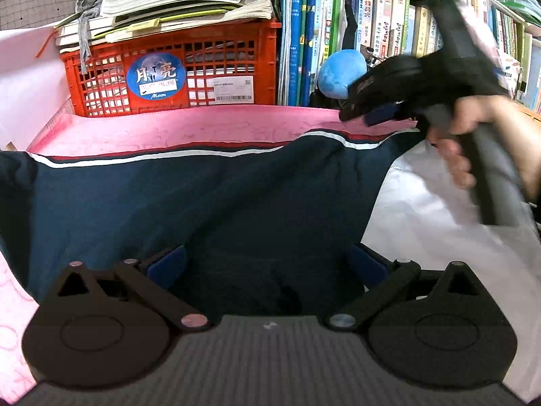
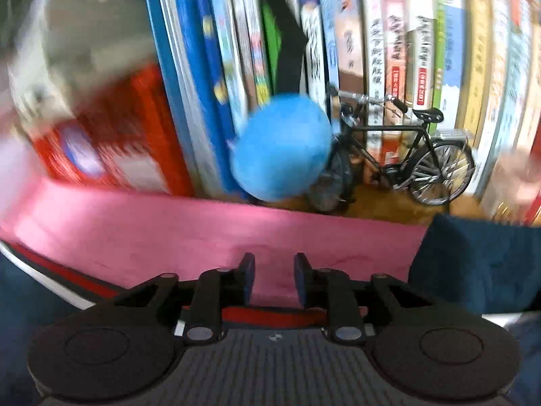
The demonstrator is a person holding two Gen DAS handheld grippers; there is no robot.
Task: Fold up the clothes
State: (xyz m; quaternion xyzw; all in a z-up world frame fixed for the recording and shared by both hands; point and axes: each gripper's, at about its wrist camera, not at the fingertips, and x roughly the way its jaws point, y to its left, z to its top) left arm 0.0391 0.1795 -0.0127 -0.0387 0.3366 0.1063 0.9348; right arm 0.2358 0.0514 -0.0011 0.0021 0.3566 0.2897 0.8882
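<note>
Open pink cloth (image 2: 216, 233) ahead of my right gripper (image 2: 274, 279); crate (image 1: 175, 67), books (image 2: 389, 50) and toy bicycle (image 2: 399, 155) block beyond

A pink cloth (image 1: 175, 128) covers the work surface. On it lies a navy garment (image 1: 189, 203) with a white and red stripe along its far edge. A white sheet (image 1: 422, 209) lies just right of the garment. Behind the garment, an orange crate (image 1: 175, 67) stands at the cloth's far edge.

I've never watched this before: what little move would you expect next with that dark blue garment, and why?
Probably the right gripper drops onto the navy garment's striped edge and pinches it: its jaws stand open and empty over the pink cloth, just past that edge.
</note>
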